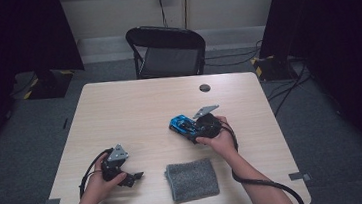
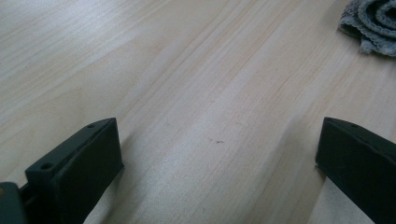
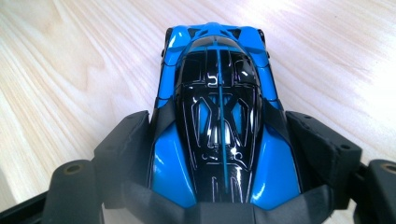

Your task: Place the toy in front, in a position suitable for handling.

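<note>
One toy car (image 3: 219, 116), clamped in the right gripper (image 1: 199, 126). One grey cloth (image 1: 192, 179) at six o'clock. The left gripper (image 1: 132, 178) gapes wide, empty, on one table (image 1: 134, 106).

The high view looks forward and down from above the person's side, taking in the whole table (image 1: 134, 106), a chair (image 1: 166, 50) beyond it and the floor around. The left gripper view sits low and close over the tabletop, looking along bare wood between its two jaws, with a corner of the grey cloth (image 2: 371, 23) at top right — the same cloth (image 1: 192, 179) the high view shows near the front edge. The right gripper view looks down its jaws, very near, onto the blue car (image 3: 219, 116) — small in the high view (image 1: 181, 124).
</note>
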A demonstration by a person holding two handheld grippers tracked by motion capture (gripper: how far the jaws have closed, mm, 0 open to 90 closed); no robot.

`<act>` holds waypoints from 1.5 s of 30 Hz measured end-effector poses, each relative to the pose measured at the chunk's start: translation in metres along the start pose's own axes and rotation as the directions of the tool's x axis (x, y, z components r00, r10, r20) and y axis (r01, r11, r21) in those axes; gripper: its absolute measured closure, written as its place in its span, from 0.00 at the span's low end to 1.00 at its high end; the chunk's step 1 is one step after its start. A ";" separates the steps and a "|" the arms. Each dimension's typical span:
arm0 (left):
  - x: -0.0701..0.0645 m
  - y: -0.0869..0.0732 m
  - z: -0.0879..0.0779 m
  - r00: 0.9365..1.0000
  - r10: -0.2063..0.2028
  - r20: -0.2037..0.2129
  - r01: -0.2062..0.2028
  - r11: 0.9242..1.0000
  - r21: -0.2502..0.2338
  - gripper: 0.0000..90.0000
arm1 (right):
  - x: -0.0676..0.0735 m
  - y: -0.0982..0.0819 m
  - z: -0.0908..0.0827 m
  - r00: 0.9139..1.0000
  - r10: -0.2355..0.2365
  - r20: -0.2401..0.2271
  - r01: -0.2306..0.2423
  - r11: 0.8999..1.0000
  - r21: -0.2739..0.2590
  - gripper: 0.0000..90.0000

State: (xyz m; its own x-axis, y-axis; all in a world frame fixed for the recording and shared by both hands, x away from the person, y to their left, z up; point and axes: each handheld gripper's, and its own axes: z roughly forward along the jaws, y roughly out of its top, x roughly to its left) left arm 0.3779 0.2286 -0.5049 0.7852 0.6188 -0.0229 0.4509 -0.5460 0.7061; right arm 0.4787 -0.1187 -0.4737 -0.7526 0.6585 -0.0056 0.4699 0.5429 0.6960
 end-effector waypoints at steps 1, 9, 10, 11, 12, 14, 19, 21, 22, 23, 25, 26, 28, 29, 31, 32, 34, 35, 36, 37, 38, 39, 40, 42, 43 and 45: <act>0.000 0.000 0.000 1.000 0.000 0.000 0.000 1.000 0.000 0.00 | 0.000 -0.003 0.000 1.000 0.001 0.000 -0.001 1.000 -0.003 0.27; 0.000 0.000 0.000 1.000 0.003 -0.001 -0.003 1.000 0.000 0.00 | -0.005 -0.018 0.001 0.999 0.007 -0.049 -0.009 0.999 -0.030 0.27; 0.000 0.000 0.000 1.000 0.002 -0.001 -0.002 1.000 0.000 0.00 | -0.006 -0.021 0.000 0.999 0.000 -0.048 -0.001 0.999 -0.035 0.27; 0.000 0.000 0.000 1.000 0.002 -0.001 -0.002 1.000 0.000 0.00 | -0.006 -0.021 0.000 0.999 0.000 -0.048 -0.001 0.999 -0.035 0.27; 0.000 0.000 0.000 1.000 0.002 -0.001 -0.002 1.000 0.000 0.00 | -0.008 -0.023 -0.001 0.998 -0.002 -0.057 0.000 0.999 -0.040 0.27; 0.000 0.000 0.000 1.000 0.002 -0.001 -0.002 1.000 0.000 0.00 | -0.009 -0.025 -0.001 0.998 -0.002 -0.057 0.000 0.999 -0.044 0.27; 0.000 0.000 0.000 1.000 0.002 -0.001 -0.002 1.000 0.000 0.00 | -0.012 -0.028 -0.002 0.998 -0.016 -0.056 0.013 0.999 -0.048 0.27; 0.000 0.000 0.000 1.000 0.002 -0.001 -0.002 1.000 0.000 0.00 | -0.014 -0.029 -0.002 0.998 -0.012 -0.060 0.009 0.999 -0.053 0.27; 0.000 0.000 0.000 1.000 0.002 -0.001 -0.002 1.000 0.000 0.00 | -0.014 -0.030 -0.002 0.998 -0.024 -0.059 0.020 0.998 -0.058 0.27; 0.000 0.000 0.000 1.000 0.002 -0.001 -0.002 1.000 0.000 0.00 | -0.014 -0.031 -0.002 0.998 -0.022 -0.059 0.019 0.998 -0.059 0.27; 0.000 0.000 0.000 1.000 0.002 -0.001 -0.002 1.000 0.000 0.00 | -0.014 -0.032 -0.001 0.998 -0.020 -0.059 0.016 0.998 -0.064 0.27; 0.000 0.000 0.000 1.000 0.002 -0.001 -0.002 1.000 0.000 0.00 | -0.014 -0.034 0.000 0.998 -0.027 -0.058 0.023 0.998 -0.061 0.27; 0.000 0.000 0.000 1.000 0.002 -0.001 -0.002 1.000 0.000 0.00 | -0.015 -0.035 0.000 0.998 -0.026 -0.057 0.022 0.998 -0.061 0.27; 0.000 0.000 0.000 1.000 0.002 -0.001 -0.002 1.000 0.000 0.00 | -0.015 -0.035 0.000 0.998 -0.026 -0.057 0.022 0.998 -0.061 0.27; 0.000 0.000 0.000 1.000 0.002 -0.002 -0.002 1.000 0.000 0.00 | -0.015 -0.036 0.000 0.999 -0.024 -0.042 0.021 0.998 -0.055 0.24; 0.000 0.000 0.000 1.000 0.003 -0.002 -0.003 1.000 0.004 0.00 | -0.016 -0.036 -0.001 0.999 -0.010 -0.044 0.007 0.998 -0.065 0.24; 0.000 0.000 0.000 1.000 0.002 -0.002 -0.002 1.000 0.004 0.00 | -0.017 -0.036 -0.003 0.999 -0.004 -0.040 0.001 0.997 -0.071 0.23; 0.000 0.000 0.000 1.000 0.002 -0.002 -0.002 1.000 0.004 0.00 | -0.017 -0.036 -0.004 0.999 -0.004 -0.039 0.001 0.997 -0.072 0.23; 0.000 0.000 0.000 1.000 0.002 -0.002 -0.002 1.000 0.004 0.00 | -0.017 -0.036 -0.005 0.999 0.001 -0.040 -0.004 0.997 -0.073 0.23; 0.000 0.000 0.000 1.000 0.002 -0.002 -0.002 1.000 0.004 0.00 | -0.017 -0.036 -0.005 0.999 0.001 -0.040 -0.004 0.997 -0.073 0.23; 0.000 0.000 0.000 1.000 0.002 -0.002 -0.002 1.000 0.004 0.00 | -0.016 -0.036 -0.006 0.999 0.002 -0.035 -0.005 0.997 -0.074 0.22; 0.000 0.000 0.000 1.000 0.002 -0.002 -0.002 1.000 0.004 0.00 | -0.016 -0.036 -0.006 0.999 0.002 -0.035 -0.005 0.997 -0.074 0.22; 0.000 0.000 0.000 1.000 0.002 -0.002 -0.002 1.000 0.004 0.00 | -0.016 -0.038 -0.007 0.999 0.013 -0.035 -0.016 0.997 -0.076 0.22; 0.000 0.000 0.000 1.000 0.001 -0.002 -0.001 1.000 0.004 0.00 | -0.016 -0.040 -0.009 0.999 0.022 -0.031 -0.024 0.997 -0.078 0.22; 0.000 0.000 0.000 1.000 0.002 -0.002 -0.002 1.000 0.004 0.00 | -0.015 -0.041 -0.010 0.999 0.023 -0.029 -0.025 0.997 -0.077 0.22; 0.000 0.000 0.000 1.000 0.002 -0.002 -0.002 1.000 0.004 0.00 | -0.015 -0.042 -0.010 0.999 0.023 -0.026 -0.025 0.997 -0.073 0.22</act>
State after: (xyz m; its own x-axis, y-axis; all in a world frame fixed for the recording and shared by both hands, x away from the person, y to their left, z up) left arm 0.3778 0.2285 -0.5045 0.7853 0.6188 -0.0203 0.4512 -0.5494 0.7033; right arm 0.4654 -0.1570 -0.4957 -0.7537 0.6566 0.0292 0.4531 0.4870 0.7467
